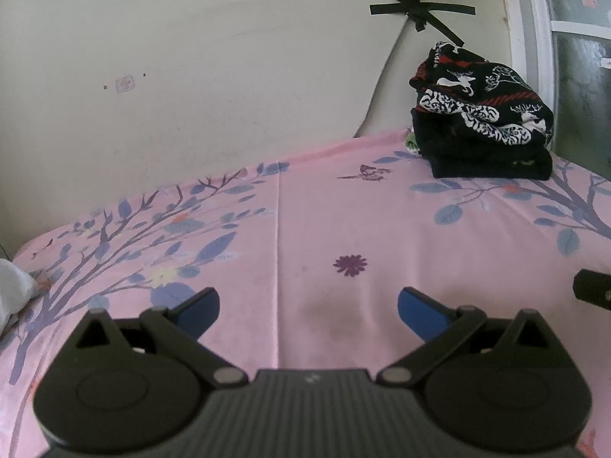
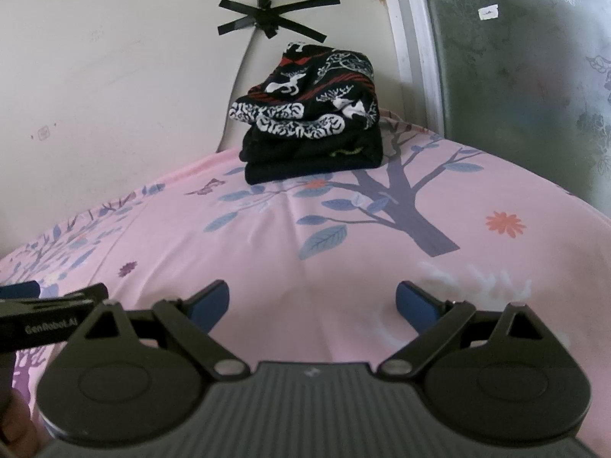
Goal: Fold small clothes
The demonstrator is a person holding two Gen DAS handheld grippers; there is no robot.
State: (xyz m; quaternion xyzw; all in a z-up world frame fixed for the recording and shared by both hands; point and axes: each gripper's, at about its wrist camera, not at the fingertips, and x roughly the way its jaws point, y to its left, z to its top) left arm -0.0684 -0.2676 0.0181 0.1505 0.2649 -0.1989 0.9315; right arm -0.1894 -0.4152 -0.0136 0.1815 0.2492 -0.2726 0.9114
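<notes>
A stack of folded black clothes (image 1: 485, 129), the top piece patterned with white deer and red stripes, sits on the pink floral bedsheet (image 1: 324, 221) at the far right by the wall. It also shows in the right wrist view (image 2: 309, 126) at the far middle. My left gripper (image 1: 308, 305) is open and empty, low over the sheet. My right gripper (image 2: 312, 301) is open and empty over the sheet, well short of the stack. The left gripper's body (image 2: 49, 316) shows at the left edge of the right wrist view.
A cream wall (image 1: 191, 57) with black tape strips (image 1: 420, 9) and a cable runs behind the bed. A white-framed frosted glass door (image 2: 515, 76) stands at the right. A white cloth (image 1: 15, 290) lies at the bed's left edge.
</notes>
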